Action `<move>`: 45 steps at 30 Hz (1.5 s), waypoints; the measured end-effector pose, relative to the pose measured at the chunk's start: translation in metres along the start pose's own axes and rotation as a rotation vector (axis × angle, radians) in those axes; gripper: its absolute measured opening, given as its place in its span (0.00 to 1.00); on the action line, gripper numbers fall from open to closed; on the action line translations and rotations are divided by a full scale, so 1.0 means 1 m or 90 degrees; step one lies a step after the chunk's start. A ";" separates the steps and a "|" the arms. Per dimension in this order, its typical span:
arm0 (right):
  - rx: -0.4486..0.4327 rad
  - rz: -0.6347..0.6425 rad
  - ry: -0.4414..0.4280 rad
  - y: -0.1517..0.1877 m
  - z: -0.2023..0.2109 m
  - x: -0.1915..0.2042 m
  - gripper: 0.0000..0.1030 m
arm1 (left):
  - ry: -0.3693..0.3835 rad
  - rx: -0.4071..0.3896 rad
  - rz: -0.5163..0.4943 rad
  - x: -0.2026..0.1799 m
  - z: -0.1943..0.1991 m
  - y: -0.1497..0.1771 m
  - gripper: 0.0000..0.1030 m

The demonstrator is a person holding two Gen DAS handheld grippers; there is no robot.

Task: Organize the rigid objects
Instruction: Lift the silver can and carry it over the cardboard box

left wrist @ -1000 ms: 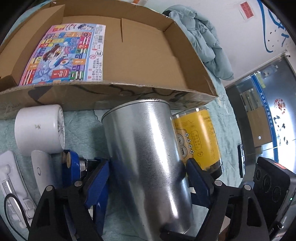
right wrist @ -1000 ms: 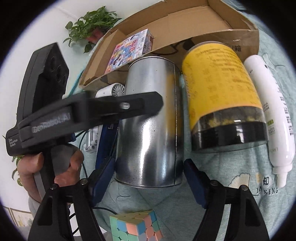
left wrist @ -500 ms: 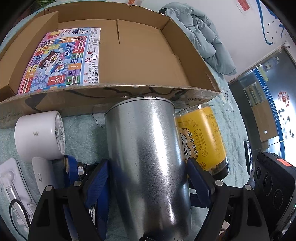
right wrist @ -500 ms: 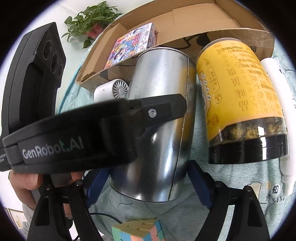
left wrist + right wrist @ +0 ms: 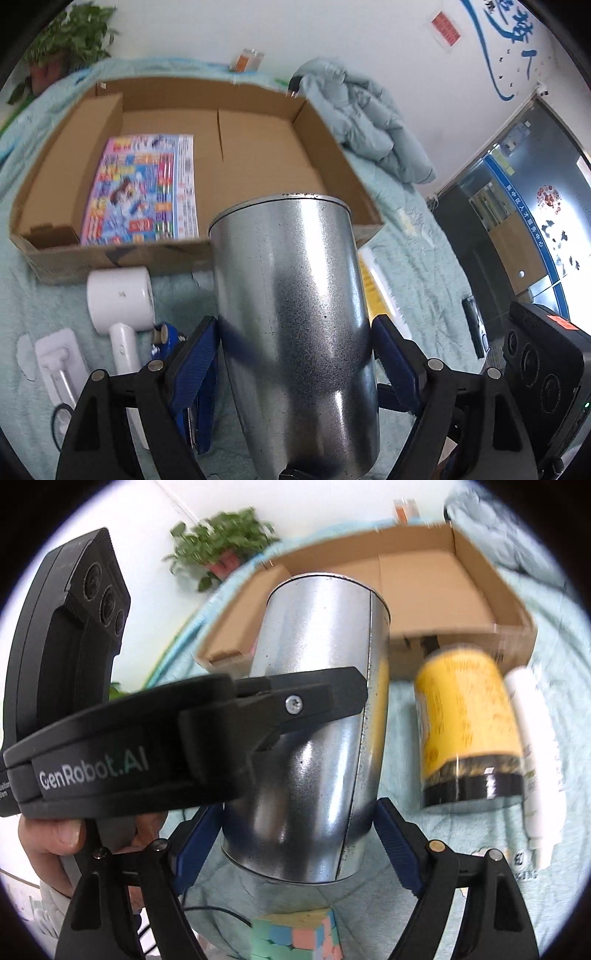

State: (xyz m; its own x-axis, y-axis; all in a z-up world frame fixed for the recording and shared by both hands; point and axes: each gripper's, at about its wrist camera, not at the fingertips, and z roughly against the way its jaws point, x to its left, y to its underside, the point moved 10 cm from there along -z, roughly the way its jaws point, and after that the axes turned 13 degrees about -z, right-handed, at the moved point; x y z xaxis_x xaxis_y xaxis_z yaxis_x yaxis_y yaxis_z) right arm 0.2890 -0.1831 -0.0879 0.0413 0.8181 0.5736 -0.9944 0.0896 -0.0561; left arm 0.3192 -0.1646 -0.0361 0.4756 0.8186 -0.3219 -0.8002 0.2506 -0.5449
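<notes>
A large galvanized metal can (image 5: 295,317) is held off the bed between both grippers. My left gripper (image 5: 295,354) is shut on its sides with the blue pads (image 5: 199,354) against it. My right gripper (image 5: 295,834) is shut on the same can (image 5: 314,709) near its bottom end. The open cardboard box (image 5: 332,155) lies ahead, with a colourful game box (image 5: 140,195) inside on the left. A yellow jar with a black lid (image 5: 469,723) and a white bottle (image 5: 535,746) lie on the bed beside the box.
A white hair dryer (image 5: 122,299) and a white plastic holder (image 5: 55,365) lie left on the teal bedspread. A pastel cube puzzle (image 5: 295,934) sits below the can. A grey-green jacket (image 5: 369,122) is heaped behind the box. A potted plant (image 5: 221,550) stands by the wall.
Both grippers have lifted the metal can up off the bed and toward the cardboard box; the jar and bottle stay behind on the bedspread.
</notes>
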 end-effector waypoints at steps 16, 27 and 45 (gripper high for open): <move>-0.158 0.088 -0.017 -0.096 0.079 0.046 0.81 | -0.019 -0.129 -0.145 -0.052 0.101 -0.145 0.77; -0.143 0.133 0.002 -0.180 0.094 0.062 0.81 | -0.006 -0.146 -0.150 -0.045 0.128 -0.254 0.76; 0.050 0.037 0.032 -0.175 -0.013 0.019 0.81 | 0.051 -0.003 -0.026 0.070 -0.018 -0.236 0.75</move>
State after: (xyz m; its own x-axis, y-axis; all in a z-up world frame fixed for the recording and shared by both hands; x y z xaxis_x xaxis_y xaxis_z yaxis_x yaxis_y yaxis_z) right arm 0.4654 -0.1763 -0.0778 -0.0145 0.8484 0.5292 -0.9997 -0.0024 -0.0236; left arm 0.5481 -0.1756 0.0555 0.5360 0.7636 -0.3601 -0.7778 0.2809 -0.5623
